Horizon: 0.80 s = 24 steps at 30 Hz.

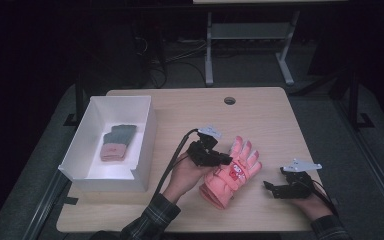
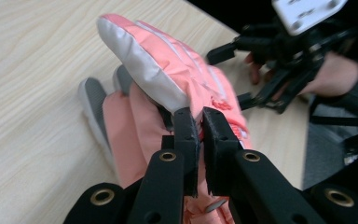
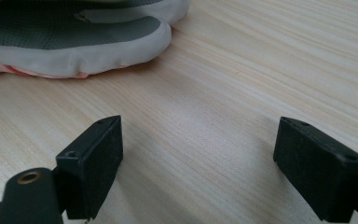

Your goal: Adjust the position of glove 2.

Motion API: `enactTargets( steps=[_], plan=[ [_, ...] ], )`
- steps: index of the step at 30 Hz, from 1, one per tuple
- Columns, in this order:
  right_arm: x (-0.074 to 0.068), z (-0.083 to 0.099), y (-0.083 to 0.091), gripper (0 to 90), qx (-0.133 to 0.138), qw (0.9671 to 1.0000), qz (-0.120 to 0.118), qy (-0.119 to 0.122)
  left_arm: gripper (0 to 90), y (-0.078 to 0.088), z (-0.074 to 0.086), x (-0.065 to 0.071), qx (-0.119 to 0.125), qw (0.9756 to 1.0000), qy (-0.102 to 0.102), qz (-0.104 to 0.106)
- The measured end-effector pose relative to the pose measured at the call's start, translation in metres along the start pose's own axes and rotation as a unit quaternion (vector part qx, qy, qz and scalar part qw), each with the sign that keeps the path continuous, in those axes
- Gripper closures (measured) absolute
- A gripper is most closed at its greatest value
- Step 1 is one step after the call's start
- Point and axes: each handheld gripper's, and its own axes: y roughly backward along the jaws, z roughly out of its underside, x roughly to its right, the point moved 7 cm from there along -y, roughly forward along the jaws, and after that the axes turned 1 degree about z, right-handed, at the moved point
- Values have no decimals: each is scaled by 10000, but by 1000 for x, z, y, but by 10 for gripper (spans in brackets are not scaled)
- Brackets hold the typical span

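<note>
High view: a glove (image 1: 228,176) is being pinched by the left gripper (image 1: 225,159); the right gripper (image 1: 269,188) is being held with jaws apart.

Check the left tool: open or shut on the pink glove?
Shut on the pink glove: the left tool has its jaws nearly together, pinching the fabric.

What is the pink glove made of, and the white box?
The pink glove looks like puffy, slightly shiny woven fabric, probably nylon, with stitched seams and grey, grainy palm patches. The white box looks like matte cardboard: thin, flat, stiff walls with sharp folded corners.
</note>
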Motion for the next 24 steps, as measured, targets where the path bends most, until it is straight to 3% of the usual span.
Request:
enactTargets(
  steps=[5,10,13,24],
  plan=[
    [0,0,0,151,0,10000,2,0,848,-9,6,-6,-51,9999,-46,-144],
    [0,0,0,151,1,10000,-1,-4,848,-2,-1,-4,152,9997,-28,-180],
    [0,0,0,151,1,10000,1,-1,848,-3,-1,-6,97,9993,-98,-339],
    [0,0,0,151,0,10000,2,5,844,-18,11,-15,-76,9986,-144,-499]
  ],
)
